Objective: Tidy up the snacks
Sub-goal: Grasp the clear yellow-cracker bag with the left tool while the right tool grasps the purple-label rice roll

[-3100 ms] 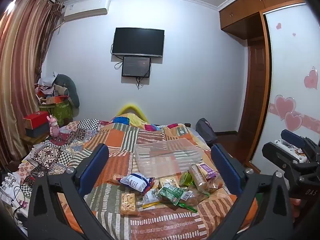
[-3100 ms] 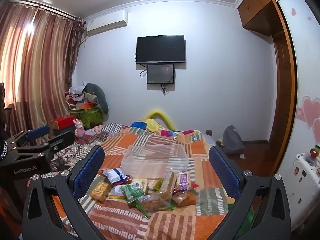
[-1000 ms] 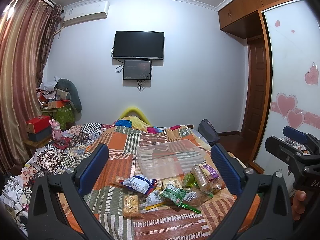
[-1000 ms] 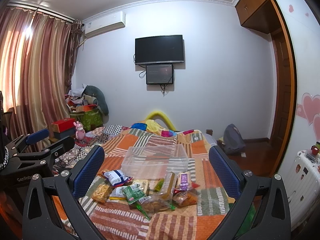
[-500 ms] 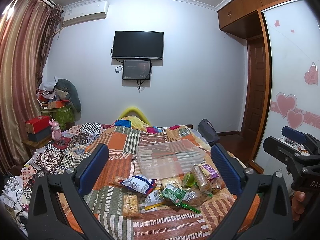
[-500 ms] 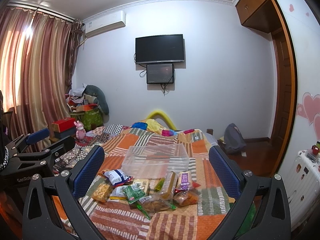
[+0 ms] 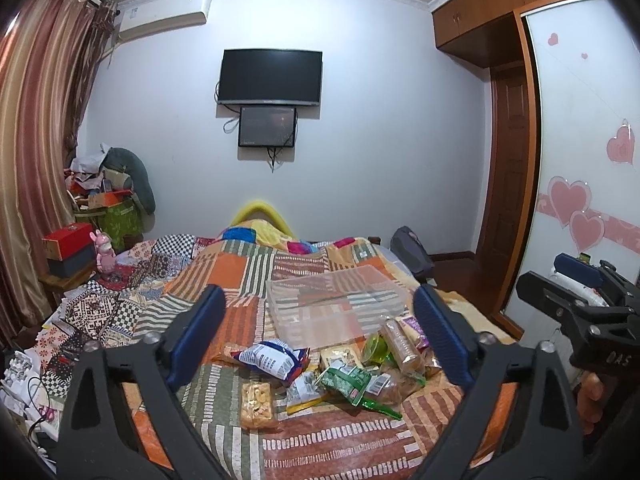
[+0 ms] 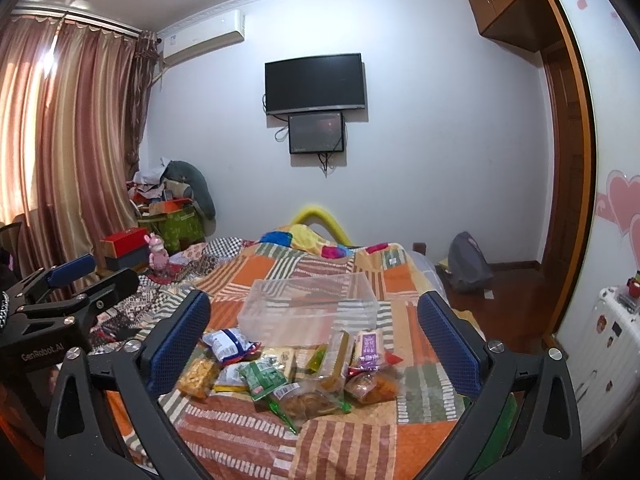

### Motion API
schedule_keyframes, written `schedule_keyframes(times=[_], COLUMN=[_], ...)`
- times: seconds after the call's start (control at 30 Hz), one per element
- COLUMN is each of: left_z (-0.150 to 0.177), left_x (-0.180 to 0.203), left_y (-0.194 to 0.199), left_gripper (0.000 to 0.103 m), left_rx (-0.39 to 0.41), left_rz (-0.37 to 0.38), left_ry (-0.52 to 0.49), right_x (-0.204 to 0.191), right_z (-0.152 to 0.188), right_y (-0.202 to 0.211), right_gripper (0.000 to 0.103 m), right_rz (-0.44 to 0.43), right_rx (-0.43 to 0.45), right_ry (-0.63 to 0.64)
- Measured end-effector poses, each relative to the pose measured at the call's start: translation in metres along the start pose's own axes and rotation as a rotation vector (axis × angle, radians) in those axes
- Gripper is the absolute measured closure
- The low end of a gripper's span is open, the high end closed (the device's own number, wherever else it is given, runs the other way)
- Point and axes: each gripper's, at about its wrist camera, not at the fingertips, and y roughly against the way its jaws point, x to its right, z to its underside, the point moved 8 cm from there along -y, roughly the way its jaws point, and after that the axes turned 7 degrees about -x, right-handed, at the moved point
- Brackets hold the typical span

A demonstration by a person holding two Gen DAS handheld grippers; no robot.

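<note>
Though empty, left claw [image 7: 316,300] narrower.

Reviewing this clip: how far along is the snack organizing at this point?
Nothing looks done yet: the clear plastic bin on the bed sits empty. Nothing is in hand: the left gripper and right gripper are both open and clear of the snacks, the left's jaws having just been closing slightly with nothing between them. Left: the whole snack pile, including the blue-white bag and green packet, lies loose on the quilt.
</note>
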Motion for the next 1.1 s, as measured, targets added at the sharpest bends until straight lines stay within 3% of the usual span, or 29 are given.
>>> schedule_keyframes(times=[0.2,0.5,0.77,0.93,1.1], left_z=[0.017,0.063,0.107,0.143,0.163], left_x=[-0.018,-0.068,-0.100,-0.106,-0.103], left_y=[-0.034,-0.099,-0.158,-0.184,-0.200], left_gripper=[0.030,0.050,0.053,0.053,0.053], left_rx=[-0.093,-0.283,-0.433,-0.545,-0.604], left_rz=[-0.016,-0.059,-0.084,-0.077,-0.051], left_ry=[0.014,0.073,0.098,0.093,0.092], right_x=[0.014,0.038,0.059,0.061,0.065], right_z=[0.017,0.047,0.070,0.080,0.084], right_y=[-0.029,-0.074,-0.115,-0.135,-0.151], right_gripper=[0.027,0.047,0.052,0.052,0.052], right_rz=[-0.008,0.016,0.018,0.012,0.006], right_rx=[-0.090,-0.227,-0.354,-0.412,-0.451], right_ry=[-0.017,-0.037,-0.061,-0.061,-0.063])
